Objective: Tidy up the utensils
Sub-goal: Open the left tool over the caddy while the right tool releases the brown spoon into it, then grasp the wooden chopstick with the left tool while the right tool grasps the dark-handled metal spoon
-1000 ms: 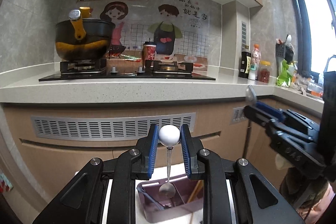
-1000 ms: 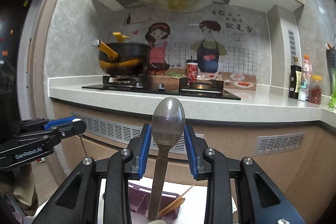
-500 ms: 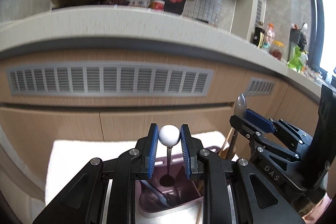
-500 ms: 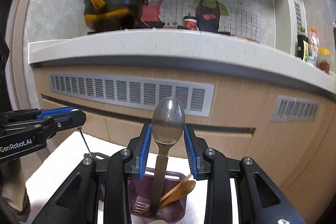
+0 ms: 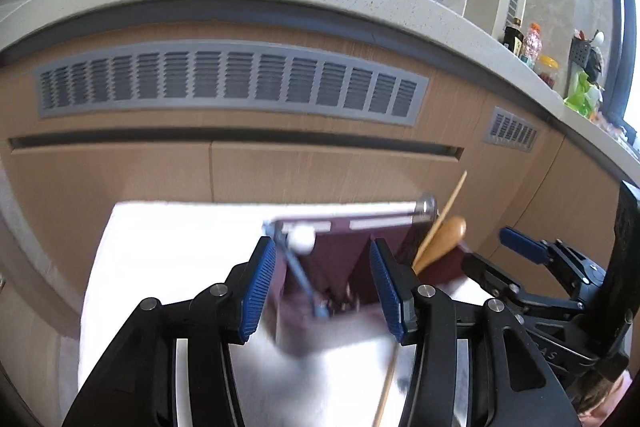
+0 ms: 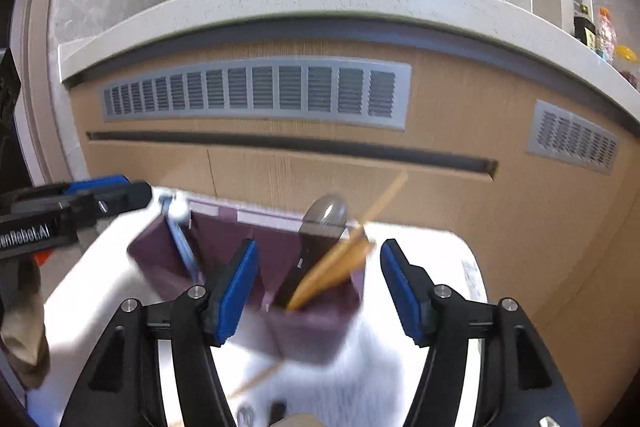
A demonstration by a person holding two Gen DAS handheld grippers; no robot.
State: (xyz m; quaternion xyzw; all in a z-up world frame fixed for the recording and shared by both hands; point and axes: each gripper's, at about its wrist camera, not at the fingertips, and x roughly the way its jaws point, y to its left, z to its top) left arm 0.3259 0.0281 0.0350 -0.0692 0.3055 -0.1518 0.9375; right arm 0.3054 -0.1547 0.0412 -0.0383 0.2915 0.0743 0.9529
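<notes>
Left hand-held gripper (image 5: 322, 285), low in the centre of the left wrist view, has its blue-padded jaws spread wide with nothing between them. Just beyond them stands the purple utensil holder (image 5: 340, 259) on a white tabletop (image 5: 168, 251). A ball-topped utensil (image 5: 302, 241) leans in the holder's left compartment, its white ball at the rim. At the holder's right end sit a wooden spoon (image 5: 444, 239) and a thin wooden chopstick (image 5: 450, 203), tilted toward upper right. The right hand-held gripper (image 5: 516, 247) enters from the right edge.

Right hand-held gripper (image 6: 316, 287), bottom centre of the right wrist view, is likewise spread wide and grips nothing. The purple utensil holder (image 6: 316, 323) sits between and beyond its pads, blurred. A metal spoon (image 6: 324, 217) stands bowl-up in the right compartment beside the wooden spoon (image 6: 332, 267); the ball-topped utensil (image 6: 178, 213) is at the left. The left hand-held gripper (image 6: 116, 193) reaches in from the left edge.
</notes>
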